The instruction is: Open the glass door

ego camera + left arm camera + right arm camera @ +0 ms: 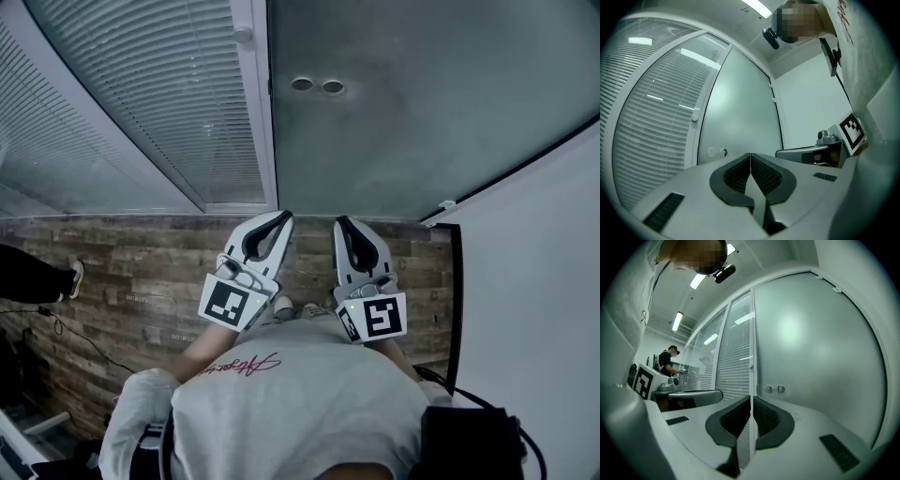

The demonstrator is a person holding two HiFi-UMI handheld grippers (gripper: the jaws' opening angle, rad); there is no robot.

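Approach step, I'd say: left tool (280, 217) and right tool (343, 223) are pinched tight, empty, side by side. The door (422, 122) stands ahead, untouched. Next probably means reaching its round fittings (317, 86).

The glass door (422, 112) is a frosted grey-green panel; it stands upright and shut in its pale frame; two small round fittings (317, 86) sit side by side near its left edge; it lies between a slatted window (159, 103) and a white wall (534, 281).
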